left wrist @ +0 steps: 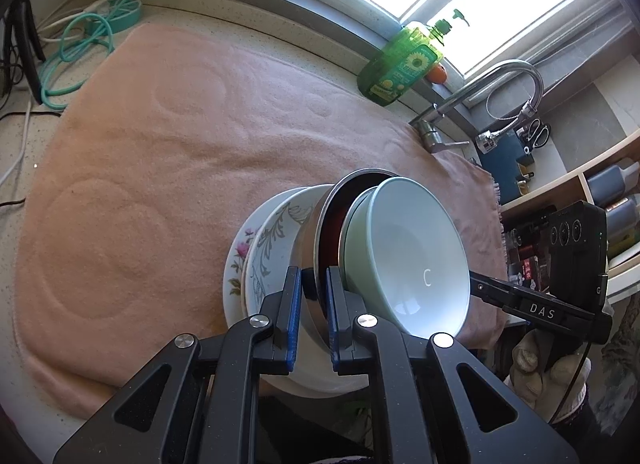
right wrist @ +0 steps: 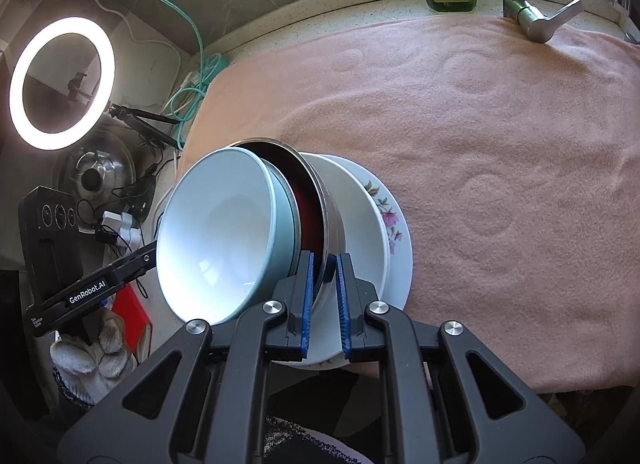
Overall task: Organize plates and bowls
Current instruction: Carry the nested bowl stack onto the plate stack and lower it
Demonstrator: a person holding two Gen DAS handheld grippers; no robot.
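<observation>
A steel bowl (left wrist: 310,240) with a dark red inside holds a pale green bowl (left wrist: 412,256) nested in it. Both tilt over a stack of white flowered plates (left wrist: 244,260) on the pink towel (left wrist: 160,167). My left gripper (left wrist: 314,304) is shut on the steel bowl's rim. My right gripper (right wrist: 325,288) is shut on the opposite rim of the steel bowl (right wrist: 332,223), beside the green bowl (right wrist: 216,240) and above the plates (right wrist: 394,232). Each view shows the other gripper beyond the green bowl.
A green soap bottle (left wrist: 400,63) and a tap (left wrist: 480,99) stand at the back by the window. Teal cable (left wrist: 80,47) lies left of the towel. A ring light (right wrist: 60,83) and a pot lid (right wrist: 94,175) sit left of the counter. Shelves (left wrist: 592,191) stand on the right.
</observation>
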